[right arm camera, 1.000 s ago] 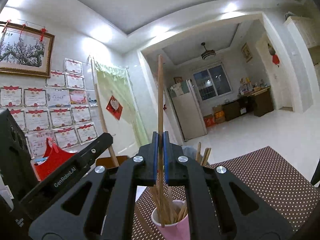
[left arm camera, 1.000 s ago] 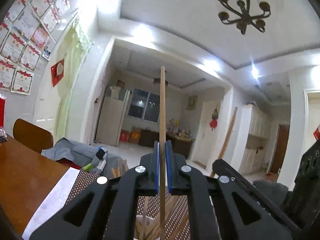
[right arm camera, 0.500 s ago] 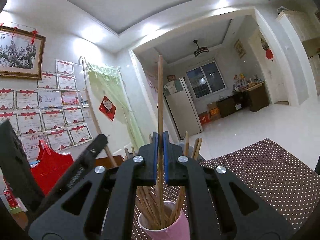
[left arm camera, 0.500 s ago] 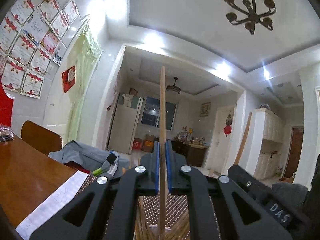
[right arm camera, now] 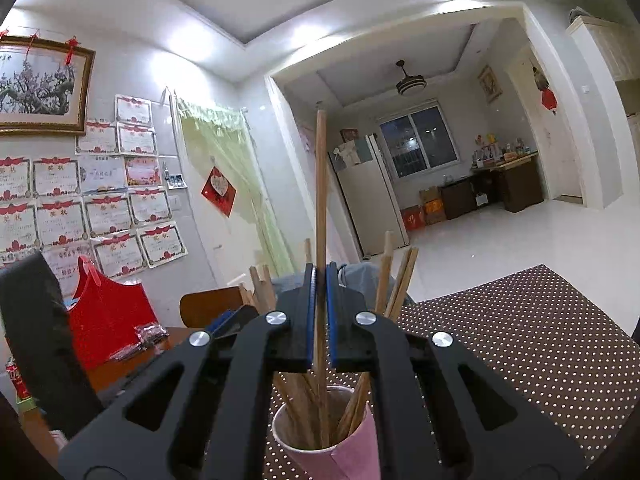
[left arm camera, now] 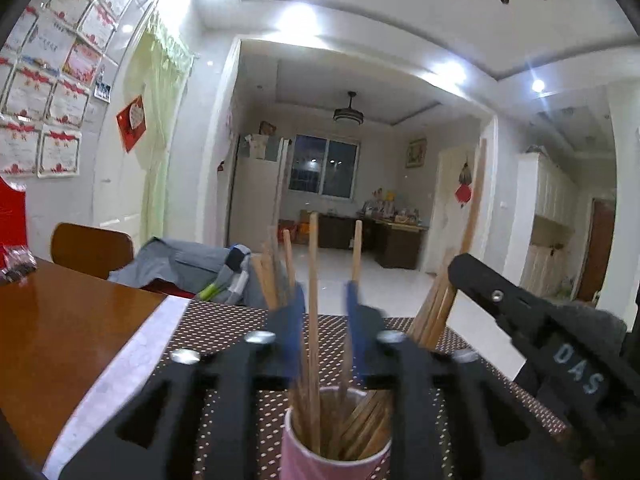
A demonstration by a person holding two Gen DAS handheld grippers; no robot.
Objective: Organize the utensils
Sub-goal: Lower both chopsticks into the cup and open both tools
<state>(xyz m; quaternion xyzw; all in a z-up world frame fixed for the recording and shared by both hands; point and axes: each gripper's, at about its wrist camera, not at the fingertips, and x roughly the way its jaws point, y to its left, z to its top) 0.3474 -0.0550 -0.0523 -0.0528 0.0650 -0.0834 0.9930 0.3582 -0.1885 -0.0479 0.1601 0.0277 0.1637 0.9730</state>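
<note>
Chopsticks point(left arm camera: 313, 300) bundled upright in pink cup point(left arm camera: 304, 454) | left gripper point(left arm camera: 323, 312) jaws just spread, stick dropped in | right gripper point(right arm camera: 320, 312) pinches chopstick point(right arm camera: 321, 200) above cup, ready to release

Left wrist view: close, about level, over black tongs point(left arm camera: 323, 328). Right wrist view: same, over its tongs point(right arm camera: 320, 316). Shared: pink paper cup of wooden chopsticks point(left arm camera: 334, 456) point(right arm camera: 336, 444) just below the tips; brown dotted mat point(left arm camera: 224, 320) point(right arm camera: 520, 344); far kitchen.
</note>
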